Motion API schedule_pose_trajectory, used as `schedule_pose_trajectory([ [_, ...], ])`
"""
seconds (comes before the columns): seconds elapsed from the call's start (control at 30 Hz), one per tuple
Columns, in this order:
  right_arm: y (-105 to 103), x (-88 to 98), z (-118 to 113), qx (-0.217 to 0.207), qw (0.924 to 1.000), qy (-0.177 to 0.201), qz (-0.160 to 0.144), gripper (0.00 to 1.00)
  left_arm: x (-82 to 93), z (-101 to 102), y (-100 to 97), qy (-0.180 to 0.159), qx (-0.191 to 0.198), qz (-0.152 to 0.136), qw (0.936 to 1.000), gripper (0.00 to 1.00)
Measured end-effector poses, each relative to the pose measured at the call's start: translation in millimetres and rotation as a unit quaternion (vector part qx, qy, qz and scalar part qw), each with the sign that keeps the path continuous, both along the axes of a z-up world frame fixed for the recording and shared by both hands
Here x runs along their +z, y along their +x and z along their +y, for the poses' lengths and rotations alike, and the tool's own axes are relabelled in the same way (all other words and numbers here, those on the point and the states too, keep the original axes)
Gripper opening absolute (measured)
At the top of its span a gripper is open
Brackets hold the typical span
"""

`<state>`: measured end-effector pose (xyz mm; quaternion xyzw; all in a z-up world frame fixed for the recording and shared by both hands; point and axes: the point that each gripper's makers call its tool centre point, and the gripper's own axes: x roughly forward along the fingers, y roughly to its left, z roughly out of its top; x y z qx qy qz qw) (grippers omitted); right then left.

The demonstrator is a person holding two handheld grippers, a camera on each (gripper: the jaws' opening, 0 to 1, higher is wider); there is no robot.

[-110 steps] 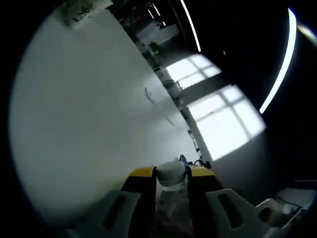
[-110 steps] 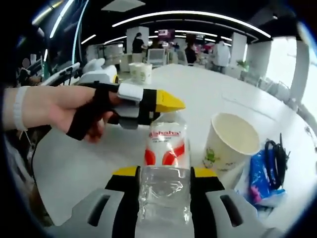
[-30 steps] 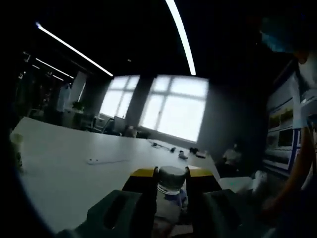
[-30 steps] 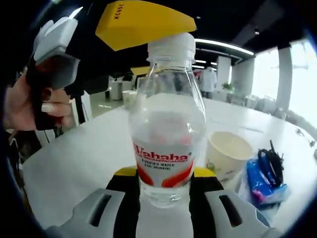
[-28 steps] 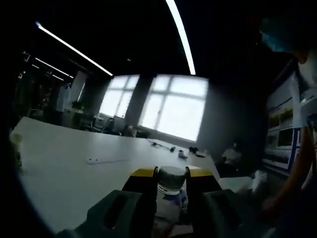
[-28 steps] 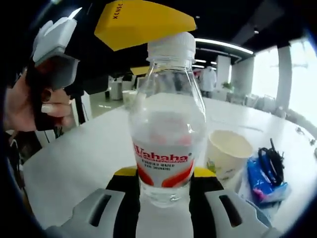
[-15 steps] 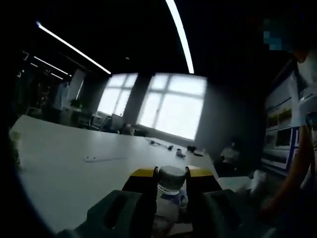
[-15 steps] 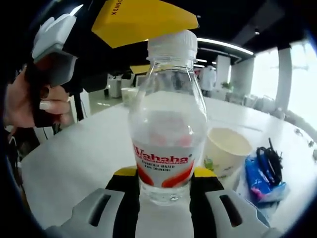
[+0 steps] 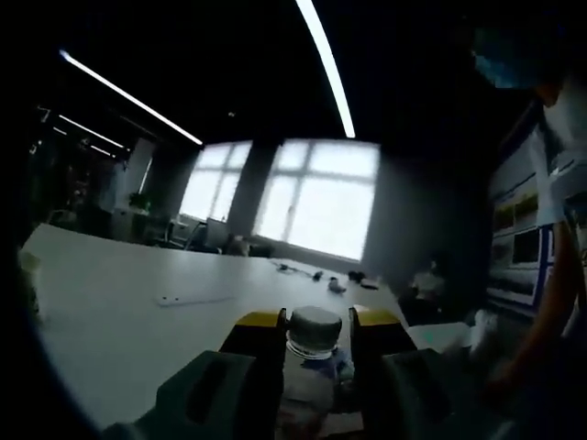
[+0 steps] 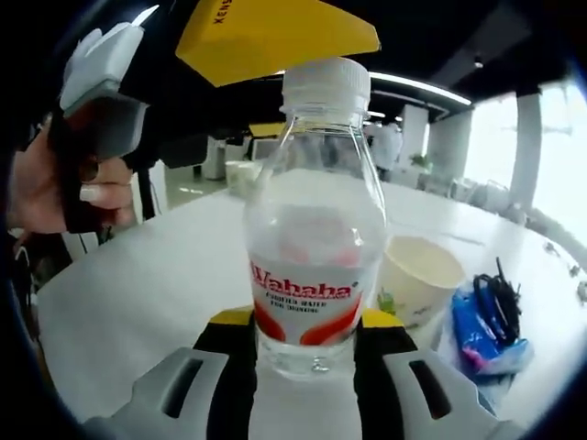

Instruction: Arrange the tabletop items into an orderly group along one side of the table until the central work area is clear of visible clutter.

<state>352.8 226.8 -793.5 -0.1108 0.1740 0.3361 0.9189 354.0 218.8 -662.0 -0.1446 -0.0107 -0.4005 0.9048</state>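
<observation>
Room: dim office hall, ceiling light strips, bright windows beyond a long white bench [image 10: 138, 293].
Bottle [image 10: 316, 229]: clear, white cap, red "Wahaha" label; upright between both pairs of tongs.
Right tongs [image 10: 307, 344]: clenched on the bottle's lower body.
Left tongs [image 9: 315, 328]: jaws either side of the cap; cannot tell whether they grip.
Paper cup [image 10: 417, 280]: on the bench, right of the bottle.
Blue packet [image 10: 481, 335]: beside the cup, black cable [image 10: 500, 298] on top.

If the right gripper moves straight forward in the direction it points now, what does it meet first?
Its jaws already hold the water bottle, so nothing lies between. Beyond the bottle, the bare white table seems free; the paper cup stands off to one side, though depth is uncertain.
</observation>
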Motion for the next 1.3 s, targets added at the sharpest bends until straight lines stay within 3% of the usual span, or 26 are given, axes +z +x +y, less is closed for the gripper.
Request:
schedule_pose_trajectory([
  [0.27,-2.6,-1.8,0.4,0.005,0.9999,0.006,0.007,0.42,-7.4,1.4,1.5,0.004,0.005,0.012,0.9999,0.29],
  [0.47,-13.7,-4.7,-4.2,0.011,0.9992,0.013,0.037,0.50,-12.9,6.0,2.0,0.005,0.017,0.028,0.9995,0.33],
  [0.5,-21.6,-4.9,-5.8,0.021,0.9982,0.017,0.053,0.52,-13.4,8.0,1.7,0.005,0.024,0.028,0.9993,0.35],
  [0.57,-32.0,2.3,-11.4,0.044,0.9975,0.025,0.050,0.53,-15.8,11.9,-0.5,0.000,0.034,0.038,0.9987,0.38],
  [0.6,-38.2,1.7,-14.0,0.059,0.9962,0.023,0.060,0.53,-14.0,16.8,-1.7,-0.029,0.049,0.051,0.9971,0.39],
  [0.67,-44.0,1.3,-26.2,0.069,0.9946,0.021,0.074,0.53,-15.8,21.8,-6.5,-0.024,0.062,0.043,0.9969,0.39],
  [0.73,-46.5,-0.4,-35.6,0.083,0.9928,0.020,0.084,0.53,-20.9,25.7,-10.4,-0.023,0.079,0.056,0.9951,0.41],
  [0.93,-50.0,15.0,-47.9,0.165,0.9808,0.048,0.093,0.52,-20.5,29.8,-21.8,-0.012,0.120,0.050,0.9914,0.46],
  [1.03,-44.8,20.5,-54.2,0.189,0.9760,0.045,0.099,0.52,-26.1,30.5,-23.6,-0.005,0.136,0.061,0.9888,0.53],
  [1.1,-46.7,24.4,-55.0,0.217,0.9682,0.054,0.111,0.54,-30.8,31.6,-24.6,-0.001,0.148,0.074,0.9862,0.59],
  [1.2,-48.2,25.7,-62.1,0.251,0.9594,0.037,0.122,0.56,-33.9,29.9,-27.9,0.027,0.153,0.071,0.9853,0.67],
  [1.23,-48.8,28.4,-64.9,0.270,0.9558,0.026,0.114,0.56,-36.0,28.5,-29.7,0.025,0.150,0.085,0.9846,0.69],
  [1.3,-52.0,31.2,-69.7,0.290,0.9485,0.021,0.126,0.58,-37.1,27.3,-32.8,0.030,0.148,0.091,0.9843,0.71],
])
